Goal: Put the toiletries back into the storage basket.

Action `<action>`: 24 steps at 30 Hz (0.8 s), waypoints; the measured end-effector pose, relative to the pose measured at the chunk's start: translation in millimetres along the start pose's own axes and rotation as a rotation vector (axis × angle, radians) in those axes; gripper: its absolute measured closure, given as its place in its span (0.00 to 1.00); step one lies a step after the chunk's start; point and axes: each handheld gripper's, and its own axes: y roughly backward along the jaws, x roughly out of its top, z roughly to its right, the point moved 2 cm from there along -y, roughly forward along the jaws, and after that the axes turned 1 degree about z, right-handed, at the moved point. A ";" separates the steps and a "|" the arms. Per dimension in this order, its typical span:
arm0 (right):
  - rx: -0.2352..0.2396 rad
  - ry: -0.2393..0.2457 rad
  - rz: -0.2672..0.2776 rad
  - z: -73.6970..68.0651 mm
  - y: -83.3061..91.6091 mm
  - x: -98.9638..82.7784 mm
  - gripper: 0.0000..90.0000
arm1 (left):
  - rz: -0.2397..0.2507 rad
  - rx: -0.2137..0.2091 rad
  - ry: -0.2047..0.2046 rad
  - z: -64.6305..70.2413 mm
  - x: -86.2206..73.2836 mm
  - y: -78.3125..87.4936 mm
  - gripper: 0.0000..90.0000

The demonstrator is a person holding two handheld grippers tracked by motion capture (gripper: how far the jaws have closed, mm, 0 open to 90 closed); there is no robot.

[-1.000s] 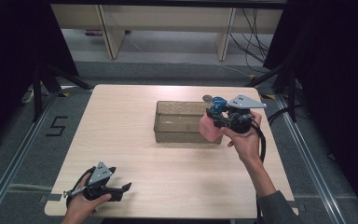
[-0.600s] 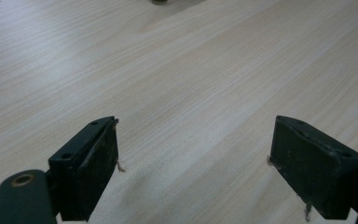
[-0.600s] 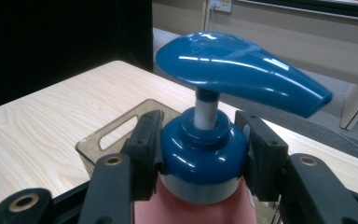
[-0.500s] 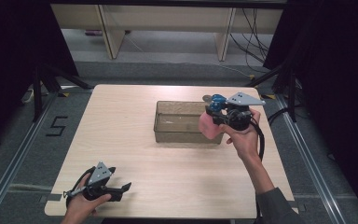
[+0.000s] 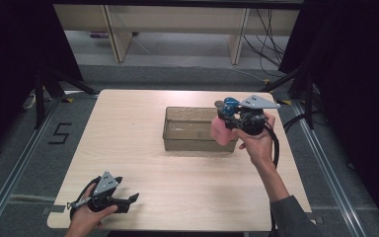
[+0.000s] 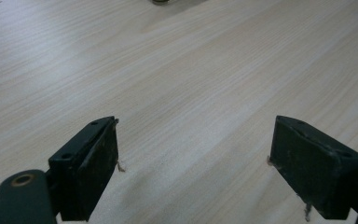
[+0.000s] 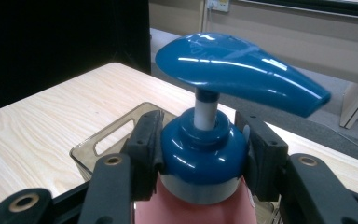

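Observation:
A pink pump bottle (image 5: 221, 129) with a blue pump head (image 7: 240, 70) hangs over the right end of a clear smoky plastic bin (image 5: 187, 129) at the table's middle. My right gripper (image 5: 234, 117) is shut on the bottle's blue collar (image 7: 204, 151), one jaw on each side. At the front left corner of the table my left gripper (image 5: 128, 200) lies low and open, its fingers (image 6: 93, 163) spread wide above bare wood.
The light wooden table (image 5: 128, 148) has bare surface left of the bin and along its front. Dark curtains flank both sides. Shelving legs and cables stand on the floor behind the far edge. A "5" (image 5: 59, 133) is marked on the floor at left.
The right gripper with the bottle has shifted slightly, staying over the bin's right end. The left gripper has not moved.

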 end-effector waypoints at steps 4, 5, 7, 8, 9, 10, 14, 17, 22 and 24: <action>0.002 0.002 0.012 3.0 -3.0 0.1 0.60 | 0.000 0.001 0.000 0.0 0.1 -0.2 0.17; -0.011 -0.012 0.001 2.7 -2.7 -0.2 0.60 | 0.000 0.000 -0.002 0.0 0.0 -0.1 0.16; -0.010 -0.014 -0.004 4.8 -3.4 -0.2 0.60 | 0.001 -0.005 0.000 -0.3 0.4 -0.2 0.17; -0.013 -0.005 0.005 6.1 -4.9 0.0 0.60 | 0.002 -0.004 -0.002 -0.6 0.5 -0.2 0.17; -0.015 -0.007 -0.001 6.7 -5.1 0.1 0.60 | 0.002 -0.004 0.000 -0.5 0.4 -0.2 0.16; -0.015 -0.012 0.003 7.1 -6.0 0.3 0.60 | 0.002 -0.002 0.005 0.0 0.0 0.0 0.16; -0.024 -0.015 0.005 9.3 -7.5 2.4 0.60 | 0.002 -0.003 0.003 -0.5 0.6 0.0 0.16; -0.025 -0.007 0.002 10.3 -9.1 3.6 0.60 | -0.001 -0.001 -0.001 -0.3 0.0 0.1 0.17; -0.036 -0.009 0.004 12.0 -13.2 3.2 0.60 | -0.003 0.004 0.005 0.2 0.3 0.7 0.16; -0.036 -0.023 -0.004 11.9 -14.6 2.6 0.60 | -0.008 0.006 -0.004 -0.6 0.4 1.0 0.17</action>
